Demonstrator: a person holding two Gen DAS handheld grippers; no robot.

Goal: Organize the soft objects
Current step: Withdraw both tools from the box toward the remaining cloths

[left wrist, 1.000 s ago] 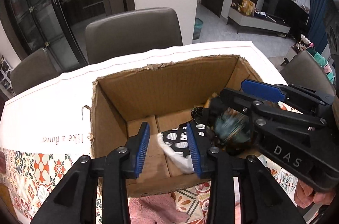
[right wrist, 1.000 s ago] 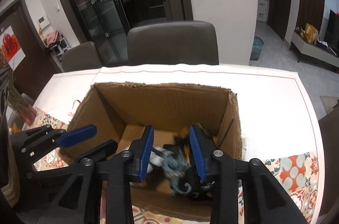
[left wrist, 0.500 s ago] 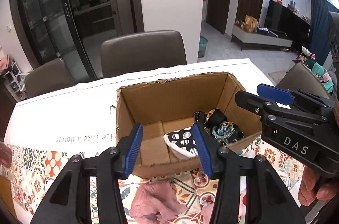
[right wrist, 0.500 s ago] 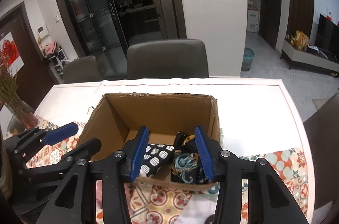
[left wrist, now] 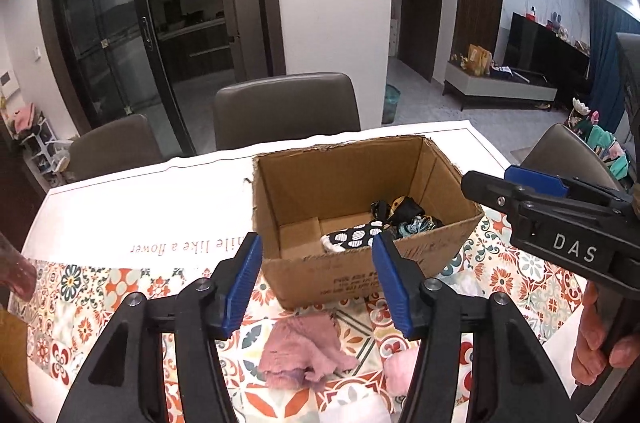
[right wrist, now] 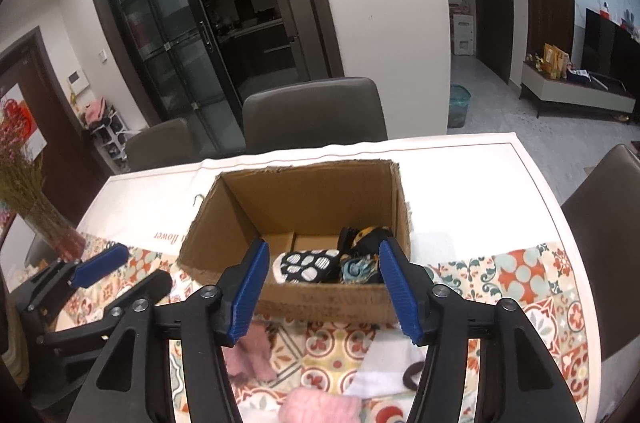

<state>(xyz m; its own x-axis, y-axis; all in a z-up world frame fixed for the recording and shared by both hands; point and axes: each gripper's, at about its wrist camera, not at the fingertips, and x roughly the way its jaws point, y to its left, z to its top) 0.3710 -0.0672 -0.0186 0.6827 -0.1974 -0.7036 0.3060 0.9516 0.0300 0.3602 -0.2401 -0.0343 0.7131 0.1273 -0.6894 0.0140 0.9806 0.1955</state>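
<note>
Dining table point(left wrist: 120, 207) with patterned cloth bore an open cardboard box point(left wrist: 352, 275); inside it, toward its right side, lay a black-and-white spotted cloth point(right wrist: 306, 265) beside a dark teal-patterned cloth point(right wrist: 360, 263); left gripper point(left wrist: 318, 283) and right gripper point(right wrist: 322, 289) hung nearer the camera than the box, above its near wall, jaws apart and just widened, nothing between them; pink cloths point(left wrist: 304, 355) lay on the table under both, outside the box.

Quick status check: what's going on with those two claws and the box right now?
Left gripper, right gripper just opened, empty. Two cloths in cardboard box. Pink cloth waiting.
</note>
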